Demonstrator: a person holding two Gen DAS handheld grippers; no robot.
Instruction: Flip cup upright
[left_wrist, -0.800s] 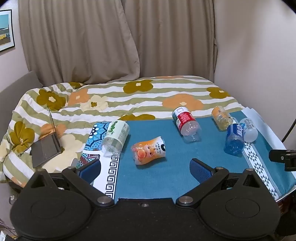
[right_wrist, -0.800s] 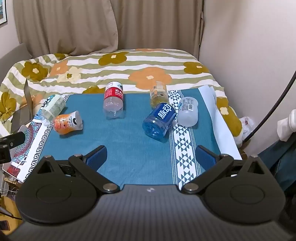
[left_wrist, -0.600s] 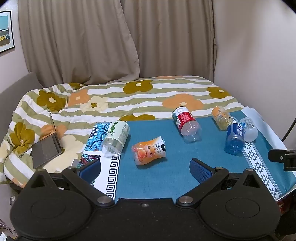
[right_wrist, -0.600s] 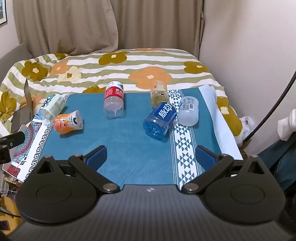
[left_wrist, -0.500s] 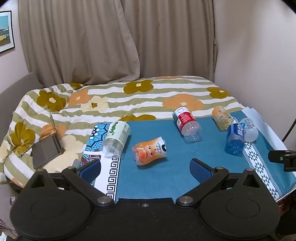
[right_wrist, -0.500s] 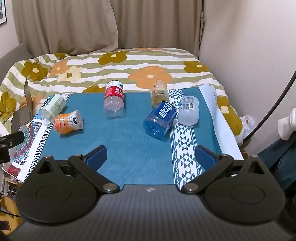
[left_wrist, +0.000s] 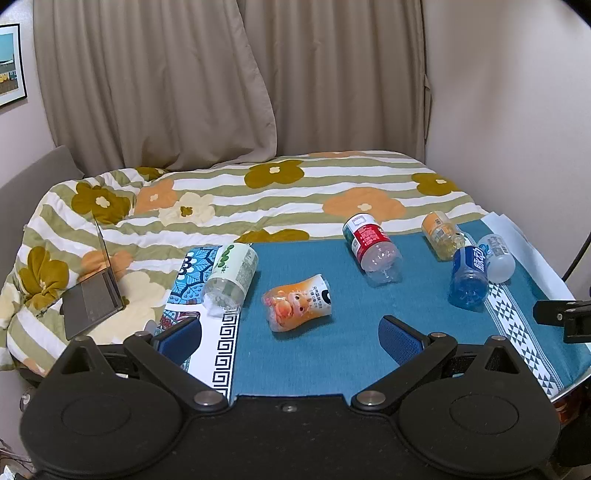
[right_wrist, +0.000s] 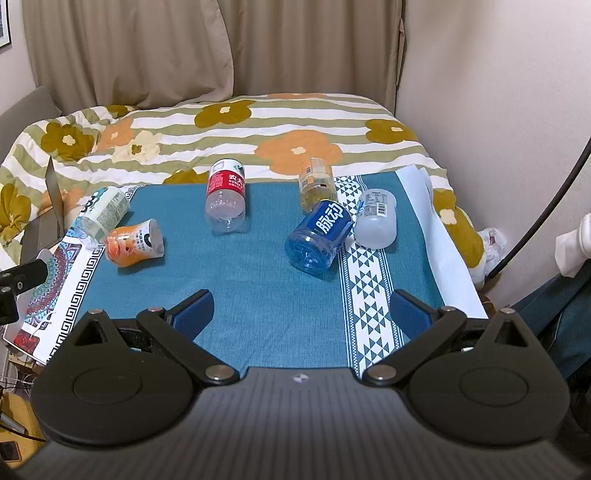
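Several cut-bottle cups lie on their sides on the blue cloth (left_wrist: 332, 354): an orange cartoon cup (left_wrist: 297, 306) (right_wrist: 133, 242), a green-white one (left_wrist: 232, 275) (right_wrist: 100, 214), a red-label one (left_wrist: 371, 249) (right_wrist: 226, 197), a yellow one (left_wrist: 442, 234) (right_wrist: 317, 182), a blue one (left_wrist: 468, 275) (right_wrist: 320, 234) and a white one (left_wrist: 496, 253) (right_wrist: 376, 218). My left gripper (left_wrist: 290, 341) is open and empty, just short of the orange cup. My right gripper (right_wrist: 301, 312) is open and empty, short of the blue cup.
A flowered quilt (left_wrist: 258, 195) covers the bed behind the cloth. An open laptop (left_wrist: 94, 291) lies at the left. A patterned mat (right_wrist: 55, 280) borders the cloth's left side. A wall (right_wrist: 498, 110) stands close on the right. Curtains hang behind.
Both grippers have drifted very slightly; the cups look a touch farther off. Nothing on the cloth has moved, and both grippers stay open.
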